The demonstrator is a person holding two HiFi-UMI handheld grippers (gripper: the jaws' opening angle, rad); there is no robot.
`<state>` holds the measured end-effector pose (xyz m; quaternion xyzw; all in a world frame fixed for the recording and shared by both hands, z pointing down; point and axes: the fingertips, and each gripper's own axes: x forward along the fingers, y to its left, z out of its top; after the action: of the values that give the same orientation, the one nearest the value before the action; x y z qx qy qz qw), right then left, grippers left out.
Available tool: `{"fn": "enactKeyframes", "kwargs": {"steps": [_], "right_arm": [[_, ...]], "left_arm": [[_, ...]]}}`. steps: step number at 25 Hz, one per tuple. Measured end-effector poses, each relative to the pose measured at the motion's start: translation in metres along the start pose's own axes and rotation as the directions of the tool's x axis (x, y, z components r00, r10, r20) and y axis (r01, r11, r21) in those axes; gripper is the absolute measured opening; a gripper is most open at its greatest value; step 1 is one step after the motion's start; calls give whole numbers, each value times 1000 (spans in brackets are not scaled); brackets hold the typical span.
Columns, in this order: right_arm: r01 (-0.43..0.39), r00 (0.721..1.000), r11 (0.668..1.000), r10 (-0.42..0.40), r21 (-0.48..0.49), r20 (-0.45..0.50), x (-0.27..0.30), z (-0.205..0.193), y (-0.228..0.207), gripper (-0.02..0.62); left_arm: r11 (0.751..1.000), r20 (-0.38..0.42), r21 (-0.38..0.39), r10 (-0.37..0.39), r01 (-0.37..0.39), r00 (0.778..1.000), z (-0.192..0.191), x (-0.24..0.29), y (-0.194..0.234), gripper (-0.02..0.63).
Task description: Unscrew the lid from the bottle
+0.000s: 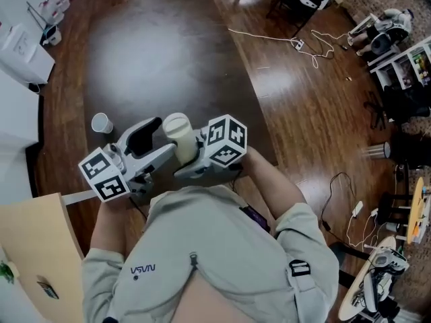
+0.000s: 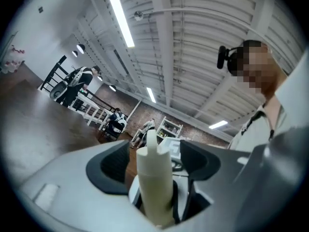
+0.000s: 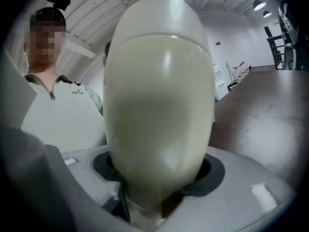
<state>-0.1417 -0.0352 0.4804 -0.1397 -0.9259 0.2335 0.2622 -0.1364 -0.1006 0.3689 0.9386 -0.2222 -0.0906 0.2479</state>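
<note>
Bottle (image 1: 178, 137) and both grippers sit close to the person's chest in the head view. The cream plastic bottle is held off the dark wooden table (image 1: 168, 52), with the right gripper (image 1: 188, 155) on it from one side and the left gripper (image 1: 156, 147) around it from the other. A small white cup-shaped piece (image 1: 101, 122) stands alone on the table, well apart from them; it may be the lid, though I cannot tell. In the left gripper view the jaws stand wide apart with the bottle between them and a gap on each side, so the dark rubbery pads (image 2: 113, 167) press on nothing. The near end is a smooth matte cylinder narrowing to a thin tip (image 2: 151, 140). In the right gripper view the jaws are clamped on the bottle, whose rounded, slightly glossy body fills the frame and narrows where the black pads hold it. I judge the left gripper to be between grips: if a cap remains, the next move calls for closing squarely on the top and twisting while the right keeps the slick body from spinning.
</note>
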Motion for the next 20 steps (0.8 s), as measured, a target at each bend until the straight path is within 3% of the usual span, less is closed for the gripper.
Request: {"fn": "enactKeyframes", "kwargs": {"steps": [10,13,16,18,20], "right_arm": [[68,991,996,-74,-54,-115,21,-20,-3,298],[0,994,997,-9,-80,-113,21,-21,8,298],[-119,988,987,107,-108,-113,19,-21,25,298],[-147,983,982,132,-120,-124,18,-21,29,298],[-110,987,986,92,-128,-135,18,-22,23,298]], "left_arm": [[999,-80,39,-16,19,997,-25,18,2,324],[993,-67,29,-113,115,991,-25,22,-8,302],[969,-66,35,-240,243,968,-24,23,-22,301],[961,-79,60,-266,271,961,-23,23,-26,302],[967,-84,80,-237,243,968,-23,24,-24,301]]}}
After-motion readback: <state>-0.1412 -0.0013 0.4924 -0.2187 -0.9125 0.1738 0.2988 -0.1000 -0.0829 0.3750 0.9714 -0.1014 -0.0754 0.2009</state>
